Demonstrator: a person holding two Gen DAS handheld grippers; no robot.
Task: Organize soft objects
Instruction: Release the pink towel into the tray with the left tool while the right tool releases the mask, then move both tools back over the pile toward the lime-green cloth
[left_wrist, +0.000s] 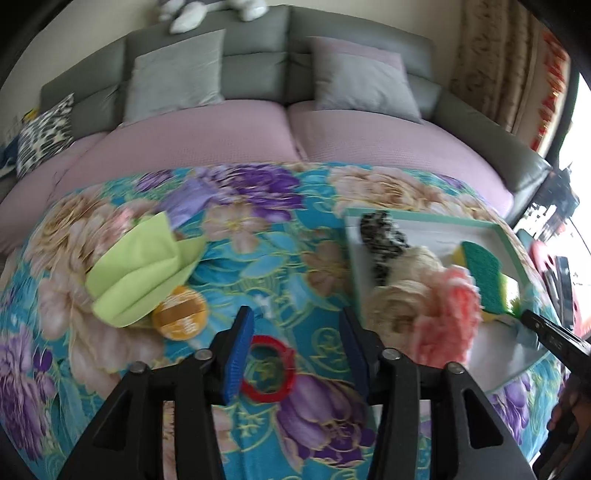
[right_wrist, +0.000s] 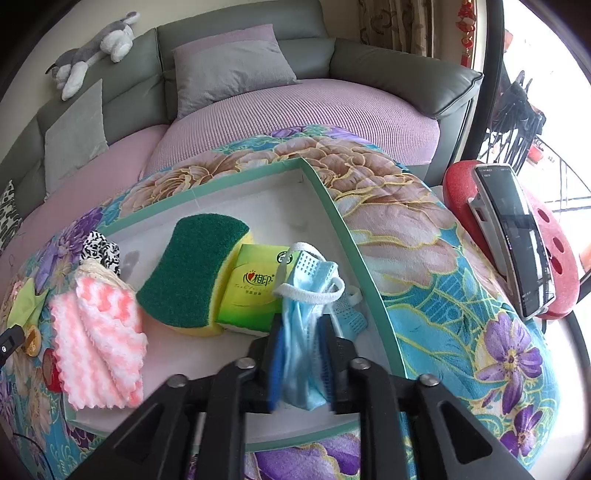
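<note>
Mask (right_wrist: 306, 314) is hanging between your loosening right gripper (right_wrist: 301, 354) over the tray (right_wrist: 328, 195), so keep releasing there while your left gripper (left_wrist: 291, 350) is hovering empty and parted.

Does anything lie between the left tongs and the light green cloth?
Partly. An orange lid sits against the light green cloth on the side nearest the left tongs. A red ring lies beneath them.

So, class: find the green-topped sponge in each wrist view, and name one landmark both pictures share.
Left wrist view: the sponge lies far right, in the tray's right part, just right of the pink cloth.
Right wrist view: the sponge sits centre-left in the tray, leaning on the green tissue pack.
Shared landmark: the tray's teal rim.
</note>
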